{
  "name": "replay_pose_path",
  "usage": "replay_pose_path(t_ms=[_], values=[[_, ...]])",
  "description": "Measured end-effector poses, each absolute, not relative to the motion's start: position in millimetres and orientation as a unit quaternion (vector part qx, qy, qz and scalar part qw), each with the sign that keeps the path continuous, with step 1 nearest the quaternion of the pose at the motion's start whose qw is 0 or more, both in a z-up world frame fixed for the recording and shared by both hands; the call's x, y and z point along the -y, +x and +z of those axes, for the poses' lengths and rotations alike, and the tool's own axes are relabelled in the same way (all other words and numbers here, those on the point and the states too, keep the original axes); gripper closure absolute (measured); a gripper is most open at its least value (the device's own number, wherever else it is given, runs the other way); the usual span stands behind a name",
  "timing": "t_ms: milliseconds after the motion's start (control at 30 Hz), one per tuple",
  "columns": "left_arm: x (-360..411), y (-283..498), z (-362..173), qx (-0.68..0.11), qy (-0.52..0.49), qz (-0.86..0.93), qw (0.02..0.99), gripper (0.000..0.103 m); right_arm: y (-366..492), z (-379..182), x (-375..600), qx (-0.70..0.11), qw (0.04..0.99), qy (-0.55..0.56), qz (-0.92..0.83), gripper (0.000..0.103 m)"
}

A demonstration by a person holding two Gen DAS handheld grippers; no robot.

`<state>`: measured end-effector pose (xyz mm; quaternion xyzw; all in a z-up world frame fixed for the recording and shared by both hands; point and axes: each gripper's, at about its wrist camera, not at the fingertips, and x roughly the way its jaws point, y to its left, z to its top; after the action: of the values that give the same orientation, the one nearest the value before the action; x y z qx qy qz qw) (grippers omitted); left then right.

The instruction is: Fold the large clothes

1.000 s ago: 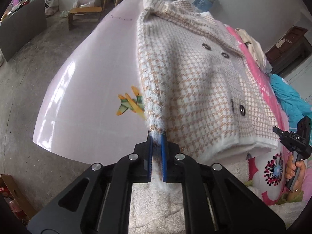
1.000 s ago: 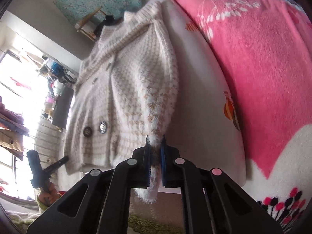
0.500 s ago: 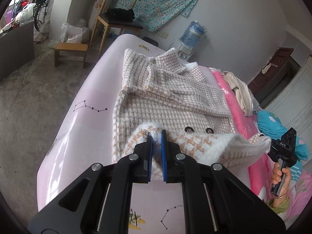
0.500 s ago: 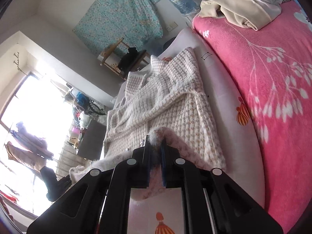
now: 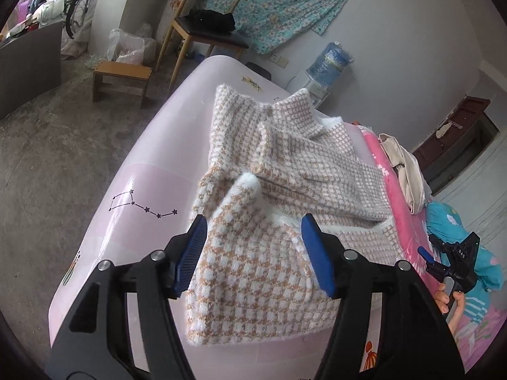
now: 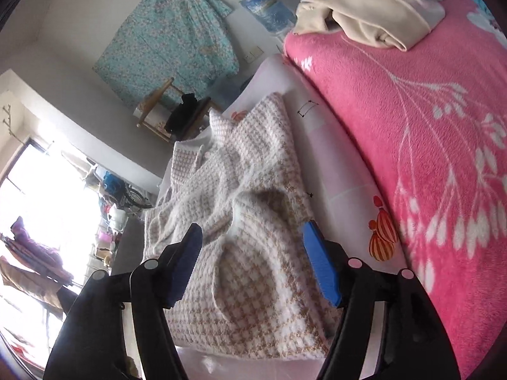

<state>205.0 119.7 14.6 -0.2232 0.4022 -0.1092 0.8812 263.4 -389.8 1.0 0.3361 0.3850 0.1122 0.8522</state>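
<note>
both grippers let go, coat folded on the pale sheet

closest to the lens in the left wrist view, the left gripper [image 5: 255,247] had its blue pads [image 5: 193,247] spread wide; the jaws had just been opening, and the folded-over hem lay loose between them, no pad pressing on it. same story in the right wrist view: the right gripper [image 6: 253,253] stood released, jaws just opened, with the checked knit lying slack in the gap.

the houndstooth coat [image 5: 285,190] filled the centre of the left wrist frame, its lower half doubled back over the upper half, collar pointing toward the top of the frame. it lay on the pale pink sheet [image 5: 152,171], which ran down the left of centre with a small star-line print on it.

further out, at the lower right edge of the left wrist view, a hand [image 5: 450,300] gripped the handle of the other gripper. in the right wrist view, the pink blanket [image 6: 412,133] took up the whole right side, just beside the sheet, and a cream garment [image 6: 364,15] sat bunched on it at the top.

far back, a wooden chair [image 5: 206,28] stood at the upper centre of the left wrist view, a low stool [image 5: 122,74] at the upper left, a teal cloth [image 5: 279,0] hung on the wall, and a water bottle [image 5: 331,63] sat right of it.
</note>
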Motion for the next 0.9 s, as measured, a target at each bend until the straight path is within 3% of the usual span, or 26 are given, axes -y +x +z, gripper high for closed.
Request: replay_pose_path(t_ms=[133,200,300,333,533,633,667,700,900], values=[[-73.9,191.6,16.2,-0.411,-0.167,-0.171,0.880,0.045,247.6,11.0,328.3,-0.407,0.875,0.208,0.161,0.042],[-43.6,187.1,5.8,-0.428,-0.128,-0.188,0.875,0.045,237.0,7.4,284.3,-0.418,0.886,0.110,0.167,0.062],[-7.4,188.8,-26.4,-0.481,-0.059,-0.157,0.861,0.045,232.1,-15.9,241.4,-0.451,0.873,0.043,0.181,0.078],[-1.8,190.0,-37.8,-0.490,-0.042,-0.142,0.859,0.044,233.6,-28.6,231.2,-0.466,0.867,0.021,0.174,0.079],[-11.5,172.1,-26.2,-0.468,-0.037,-0.118,0.875,0.044,217.6,-28.8,230.0,-0.471,0.869,-0.002,0.148,0.078],[-29.9,148.6,-11.4,-0.451,-0.070,-0.130,0.880,0.043,188.2,-16.0,255.7,-0.462,0.871,0.049,0.160,0.063],[-36.9,140.9,-10.2,-0.451,-0.087,-0.134,0.878,0.040,178.6,-14.0,265.9,-0.461,0.871,0.065,0.154,0.050],[-45.7,132.9,-11.7,-0.453,-0.111,-0.135,0.874,0.038,168.2,-14.7,277.8,-0.462,0.871,0.082,0.147,0.045],[-91.7,116.9,-55.0,-0.483,-0.260,-0.134,0.825,0.035,141.6,-46.9,336.5,-0.504,0.843,0.177,0.055,0.041]])
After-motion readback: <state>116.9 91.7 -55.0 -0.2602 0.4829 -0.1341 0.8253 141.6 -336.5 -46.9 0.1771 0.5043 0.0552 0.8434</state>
